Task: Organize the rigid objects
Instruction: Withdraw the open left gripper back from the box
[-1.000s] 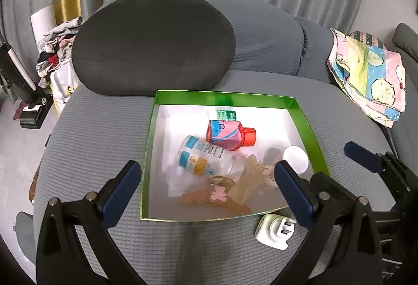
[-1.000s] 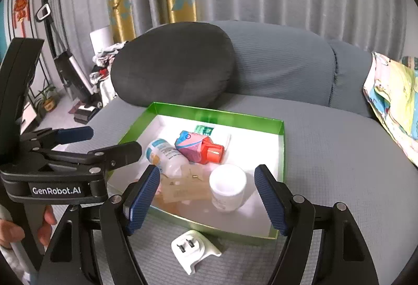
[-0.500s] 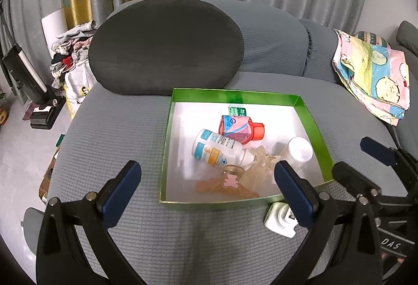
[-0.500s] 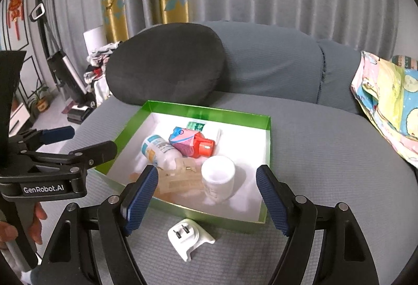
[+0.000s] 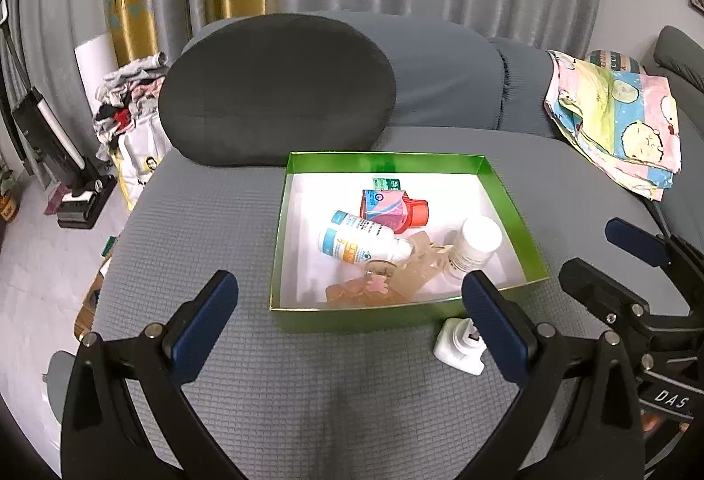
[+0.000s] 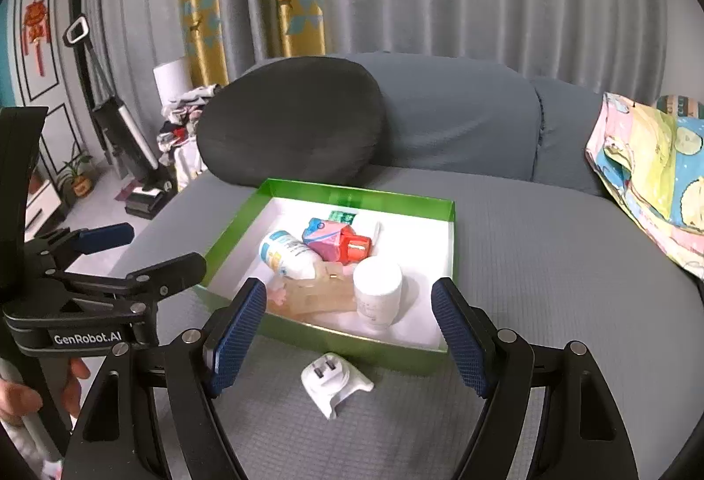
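A grey quilted sofa seat (image 6: 550, 260) in a curtained living room carries the work here, and I hold a claw in each hand above its front edge. My right claw (image 6: 350, 330) hangs spread wide and gripping nothing, its blue pads (image 6: 237, 330) framing a white plug adapter (image 6: 334, 385) that lies prongs-up on the fabric just outside the near wall of the green box (image 6: 352, 341). My left claw (image 5: 347, 319) is likewise released and empty, set off to the left of the box. The adapter looks to be the one piece not yet put away. Beyond it, inside the box, a white jar (image 6: 377, 291) stands upright by a translucent hair clip (image 6: 317, 293), with a white-and-blue bottle (image 6: 288, 253) lying on its side and a pink carton with a red cap (image 6: 336, 240) behind, and a small green packet (image 6: 341, 216) near the far wall. A dark cushion (image 6: 290, 123) leans against the sofa back, with a cartoon-print cloth (image 6: 651, 172) to the right. The risk, as I judge it: the adapter's rounded shell could slip or tip on the soft seat if my pads close off-centre, and a low lift could clip the box wall or knock the jar over onto the crowded near corner.
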A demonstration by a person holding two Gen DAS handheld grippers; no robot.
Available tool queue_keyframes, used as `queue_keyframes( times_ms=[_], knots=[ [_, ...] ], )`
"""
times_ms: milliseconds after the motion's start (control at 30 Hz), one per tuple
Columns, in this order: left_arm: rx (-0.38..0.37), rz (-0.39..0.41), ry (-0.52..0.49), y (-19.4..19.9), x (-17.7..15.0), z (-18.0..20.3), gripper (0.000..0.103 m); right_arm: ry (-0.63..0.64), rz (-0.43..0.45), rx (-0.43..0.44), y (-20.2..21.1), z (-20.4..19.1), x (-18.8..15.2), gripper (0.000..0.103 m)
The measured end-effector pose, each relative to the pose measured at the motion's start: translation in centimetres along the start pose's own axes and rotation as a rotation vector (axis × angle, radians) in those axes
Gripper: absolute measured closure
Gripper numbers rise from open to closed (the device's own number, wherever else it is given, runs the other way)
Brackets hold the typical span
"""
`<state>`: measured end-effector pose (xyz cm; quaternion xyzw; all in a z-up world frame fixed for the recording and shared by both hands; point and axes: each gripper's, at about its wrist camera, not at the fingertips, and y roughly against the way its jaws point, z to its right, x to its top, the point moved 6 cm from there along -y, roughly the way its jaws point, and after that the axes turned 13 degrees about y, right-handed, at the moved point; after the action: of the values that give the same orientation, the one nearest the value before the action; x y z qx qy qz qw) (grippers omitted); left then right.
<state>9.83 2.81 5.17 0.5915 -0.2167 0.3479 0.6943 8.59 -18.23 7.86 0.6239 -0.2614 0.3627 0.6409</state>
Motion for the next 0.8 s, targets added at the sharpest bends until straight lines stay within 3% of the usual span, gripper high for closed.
queue_keyframes(
  times_ms=[433, 800],
  knots=[
    [-0.023, 0.059, -0.029, 3.5, -1.6, 1.5, 0.001, 0.002, 0.052, 0.029, 3.1, -0.5, -0.9, 0.024],
    [-0.03, 0.05, -0.056, 4.2, -4.4, 2.9, 0.001, -0.04, 0.043, 0.057, 4.1, 0.4, -3.4, 0.024]
  ],
)
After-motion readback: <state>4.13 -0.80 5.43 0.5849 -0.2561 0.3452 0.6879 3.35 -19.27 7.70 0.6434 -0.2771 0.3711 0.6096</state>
